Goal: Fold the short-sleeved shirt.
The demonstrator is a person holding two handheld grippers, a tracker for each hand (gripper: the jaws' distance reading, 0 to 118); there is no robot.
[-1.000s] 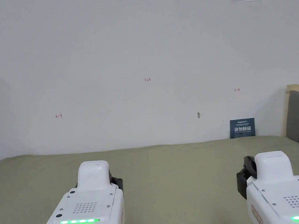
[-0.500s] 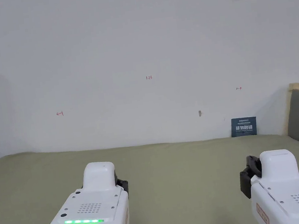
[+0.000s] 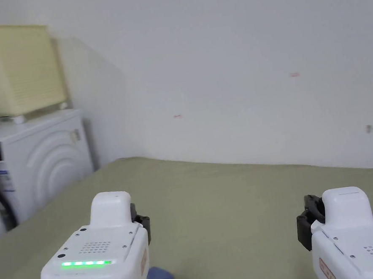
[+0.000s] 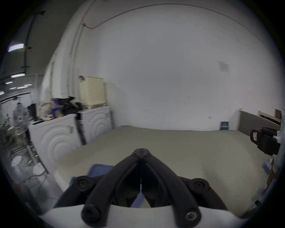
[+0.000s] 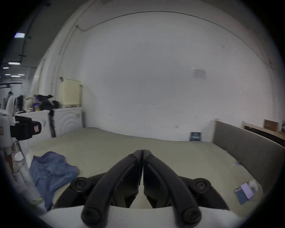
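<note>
right gripper view: one crumpled blue shirt [image 5: 50, 171], two grippers (fingers closed, empty)

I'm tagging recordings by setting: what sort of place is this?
Probably a bedroom-style test area with laundry machines: a bed with a grey headboard, two white washing machines, and a crumpled blue shirt.

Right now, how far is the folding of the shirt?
Nothing is folded yet. The blue shirt lies crumpled near the green bed's edge. The left hand-held gripper and the right hand-held gripper are shut and empty. Picking up, spreading and folding remain.
</note>
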